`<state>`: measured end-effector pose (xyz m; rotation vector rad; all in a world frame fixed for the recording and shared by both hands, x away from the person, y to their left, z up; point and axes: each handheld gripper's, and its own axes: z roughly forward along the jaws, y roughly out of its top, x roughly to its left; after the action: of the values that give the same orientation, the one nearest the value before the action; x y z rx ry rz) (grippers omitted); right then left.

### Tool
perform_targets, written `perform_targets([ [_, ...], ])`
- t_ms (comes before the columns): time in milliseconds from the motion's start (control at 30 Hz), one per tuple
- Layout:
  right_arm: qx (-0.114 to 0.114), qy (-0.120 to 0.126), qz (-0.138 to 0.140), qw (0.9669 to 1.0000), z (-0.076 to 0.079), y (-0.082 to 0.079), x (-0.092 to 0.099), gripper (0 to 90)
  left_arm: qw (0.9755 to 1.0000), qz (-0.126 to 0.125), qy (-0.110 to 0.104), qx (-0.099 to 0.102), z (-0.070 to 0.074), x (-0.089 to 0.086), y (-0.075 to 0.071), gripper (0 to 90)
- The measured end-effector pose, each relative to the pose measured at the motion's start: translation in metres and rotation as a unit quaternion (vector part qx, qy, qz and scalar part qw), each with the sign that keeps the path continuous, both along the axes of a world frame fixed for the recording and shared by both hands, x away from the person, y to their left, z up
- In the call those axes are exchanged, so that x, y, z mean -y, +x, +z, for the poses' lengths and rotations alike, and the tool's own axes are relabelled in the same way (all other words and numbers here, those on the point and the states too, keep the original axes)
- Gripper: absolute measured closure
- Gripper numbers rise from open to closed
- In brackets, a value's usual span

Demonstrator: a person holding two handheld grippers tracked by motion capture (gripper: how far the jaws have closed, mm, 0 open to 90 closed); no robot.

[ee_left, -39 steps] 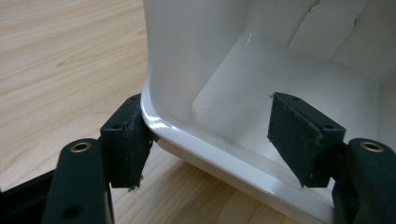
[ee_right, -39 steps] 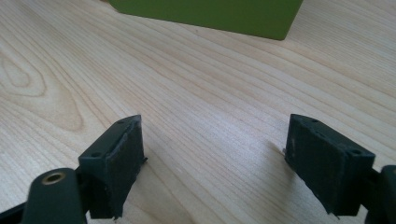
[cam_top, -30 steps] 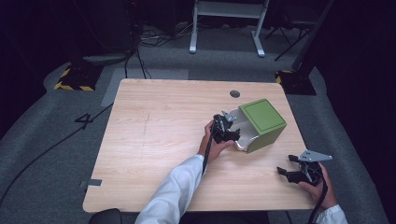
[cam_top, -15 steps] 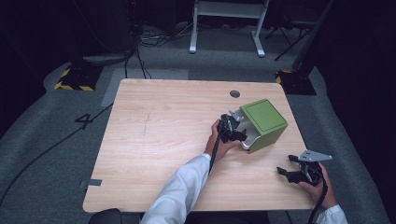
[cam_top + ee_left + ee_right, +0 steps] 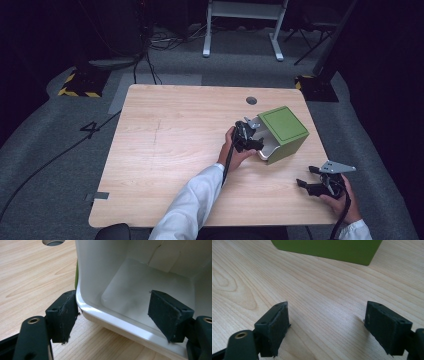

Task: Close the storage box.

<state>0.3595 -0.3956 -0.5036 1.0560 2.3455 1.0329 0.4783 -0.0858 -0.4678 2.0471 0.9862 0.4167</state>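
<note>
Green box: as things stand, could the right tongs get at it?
Probably yes. The right tongs stand open over bare table and face the green box, with nothing between. The left tongs occupy only its open white side.

I work in what looks like a lab or studio set up for recording. Beneath my fingers lies a plain wooden table [image 5: 165, 150] with a cable hole [image 5: 251, 100]. Beyond it, grey carpet [image 5: 50, 150] bears a marked number four [image 5: 90, 129], trailing cables [image 5: 160, 42], yellow-black hazard tape [image 5: 75, 92] and a white stand's legs [image 5: 242, 30] against darkness.
</note>
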Motion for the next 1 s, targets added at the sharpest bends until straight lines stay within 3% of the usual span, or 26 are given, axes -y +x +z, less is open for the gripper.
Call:
perform_targets([
  [300, 0.0, 0.0, 0.0, 1.0, 0.0, 0.0, 0.0, 19.6, 0.9998, -0.019, 0.003, 0.009, 0.01, -0.018, -0.002, 21.4],
  [400, 0.0, 0.0, 0.0, 1.0, 0.0, 0.0, 0.0, 19.6, 0.9994, -0.025, 0.012, 0.02, 0.014, -0.022, -0.004, 20.6],
  [833, -0.001, 0.001, -0.001, 1.0, 0.0, 0.0, 0.0, 19.6, 0.9985, -0.027, 0.039, 0.027, 0.02, -0.052, -0.014, 18.0],
  [1000, -0.001, 0.001, -0.001, 1.0, 0.0, 0.0, 0.0, 19.6, 0.9971, -0.04, 0.053, 0.037, 0.023, -0.068, -0.018, 16.5],
])
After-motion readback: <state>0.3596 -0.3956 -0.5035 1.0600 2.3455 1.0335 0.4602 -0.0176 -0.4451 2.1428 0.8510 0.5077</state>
